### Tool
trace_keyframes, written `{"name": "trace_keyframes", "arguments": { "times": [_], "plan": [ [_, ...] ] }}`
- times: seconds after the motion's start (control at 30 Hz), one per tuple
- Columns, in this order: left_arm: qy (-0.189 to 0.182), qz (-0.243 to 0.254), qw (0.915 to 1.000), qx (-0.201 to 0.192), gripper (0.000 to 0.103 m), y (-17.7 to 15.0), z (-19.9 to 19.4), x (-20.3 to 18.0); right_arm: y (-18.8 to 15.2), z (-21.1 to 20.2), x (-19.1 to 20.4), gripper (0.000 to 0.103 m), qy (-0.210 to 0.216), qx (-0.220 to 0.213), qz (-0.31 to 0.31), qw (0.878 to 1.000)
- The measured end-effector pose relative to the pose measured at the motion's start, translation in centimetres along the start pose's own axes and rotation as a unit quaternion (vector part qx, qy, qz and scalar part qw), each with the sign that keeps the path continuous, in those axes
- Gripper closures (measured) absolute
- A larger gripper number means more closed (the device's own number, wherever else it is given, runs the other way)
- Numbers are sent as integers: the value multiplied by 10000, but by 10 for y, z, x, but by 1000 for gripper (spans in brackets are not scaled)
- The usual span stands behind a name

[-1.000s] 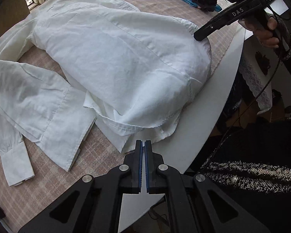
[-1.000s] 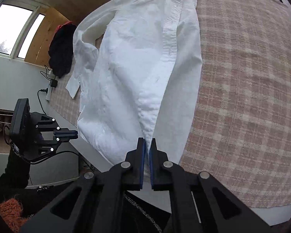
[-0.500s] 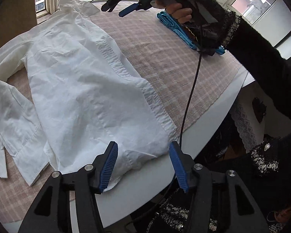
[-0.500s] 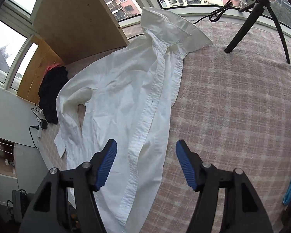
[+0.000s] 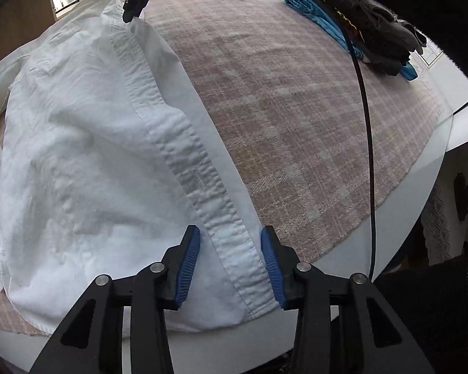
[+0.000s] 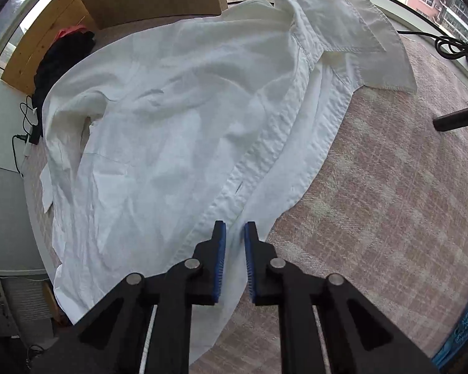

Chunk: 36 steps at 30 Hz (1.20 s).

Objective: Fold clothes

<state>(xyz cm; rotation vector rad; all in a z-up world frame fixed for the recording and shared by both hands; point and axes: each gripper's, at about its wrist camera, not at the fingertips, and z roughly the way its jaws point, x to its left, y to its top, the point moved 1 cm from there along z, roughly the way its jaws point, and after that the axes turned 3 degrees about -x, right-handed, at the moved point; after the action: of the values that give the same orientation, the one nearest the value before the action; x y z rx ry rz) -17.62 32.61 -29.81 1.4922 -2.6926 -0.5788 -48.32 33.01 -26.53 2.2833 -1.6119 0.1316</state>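
Bare checked cloth (image 5: 296,118) beside the shirt (image 5: 78,155); clothes pile (image 5: 374,31) seemingly crowds the far edge

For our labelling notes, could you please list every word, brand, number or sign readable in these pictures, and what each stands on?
"DA": on the black finger of the right gripper, cut off by the top edge of the left wrist view; its jaws have just closed on the shirt.
Yellow marks on the dark clothes: too small to read.
Shirt, tablecloth, buildings outside: no text readable.
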Motion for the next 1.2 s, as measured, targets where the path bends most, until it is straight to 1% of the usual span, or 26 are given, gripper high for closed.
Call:
{"name": "trace_keyframes", "arguments": {
  "times": [0.03, 0.07, 0.13, 0.2, 0.27, 0.3, 0.33, 0.4, 0.43, 0.47, 0.57, 0.6, 0.63, 0.7, 0.73, 0.77, 0.8, 0.83, 0.87, 0.9, 0.97, 1.1, 1.17, 1.2],
  "plan": [
    [-75, -101, 9999, 10, 91, 0, -1, 4, 1, -1, 0, 100, 43, 0, 2, 10000],
    [-247, -312, 9992, -16, 101, 0, -5, 11, 2, -5, -1, 100, 111, -46, 3, 9999],
    [-664, -735, 9950, -105, 103, -2, -18, 27, 5, -17, -1, 100, 240, -200, 50, 9995],
    [-686, -897, 9932, -270, 103, -6, -36, 39, 9, -30, -3, 100, 499, -338, 168, 9980],
    [-708, -1059, 9909, -435, 103, -10, -55, 51, 12, -41, -4, 100, 671, -432, 265, 9965],
    [-720, -1130, 9897, -512, 103, -12, -64, 57, 14, -44, -4, 100, 640, -459, 255, 9966],
    [-744, -1132, 9893, -549, 103, -13, -69, 59, 16, -45, -4, 100, 494, -467, 188, 9975],
    [-789, -1133, 9885, -622, 103, -15, -79, 64, 21, -43, -7, 83, 283, -432, 143, 9986],
    [-798, -1106, 9885, -647, 103, -14, -82, 64, 23, -41, -11, 62, 306, -385, 262, 9984],
    [-807, -1080, 9886, -671, 103, -13, -85, 65, 26, -39, -15, 50, 333, -389, 388, 9979],
    [-910, -964, 9887, -699, 103, -8, -88, 63, 34, -33, -24, 50, 401, -374, 736, 9958],
    [-923, -879, 9895, -683, 103, -7, -87, 62, 37, -28, -23, 49, 350, -298, 764, 9960],
    [-943, -786, 9901, -679, 103, -6, -87, 60, 40, -19, -21, 49, 142, -171, 729, 9971],
    [-1009, -639, 9905, -683, 103, -5, -89, 60, 45, -1, -15, 49, -411, 81, 625, 9972],
    [-1051, -592, 9903, -694, 103, -5, -91, 63, 46, 6, -14, 49, -578, 130, 613, 9964],
    [-1090, -620, 9893, -740, 103, -6, -96, 72, 47, 9, -13, 58, -585, 129, 630, 9962],
    [-1130, -649, 9884, -785, 103, -7, -102, 81, 47, 10, -11, 75, -382, 110, 703, 9967],
    [-1169, -678, 9873, -831, 103, -8, -108, 89, 49, 8, -8, 102, -197, 104, 760, 9969],
    [-1208, -707, 9863, -876, 103, -9, -113, 98, 52, 5, -4, 101, -76, 83, 775, 9969],
    [-1240, -744, 9851, -927, 103, -11, -120, 108, 56, 1, 1, 101, -42, 39, 730, 9973],
    [-1173, -945, 9822, -1118, 103, -16, -138, 140, 67, -9, 15, 101, -102, -63, 630, 9979],
    [-697, -1314, 9786, -1422, 103, -32, -171, 210, 102, -22, 51, 101, 127, -278, 589, 9978],
    [-427, -1535, 9761, -1475, 103, -45, -183, 248, 123, -16, 74, 101, 138, -313, 481, 9983],
    [-303, -1627, 9756, -1442, 103, -51, -182, 265, 133, -13, 86, 101, 144, -330, 426, 9984]
  ]
}}
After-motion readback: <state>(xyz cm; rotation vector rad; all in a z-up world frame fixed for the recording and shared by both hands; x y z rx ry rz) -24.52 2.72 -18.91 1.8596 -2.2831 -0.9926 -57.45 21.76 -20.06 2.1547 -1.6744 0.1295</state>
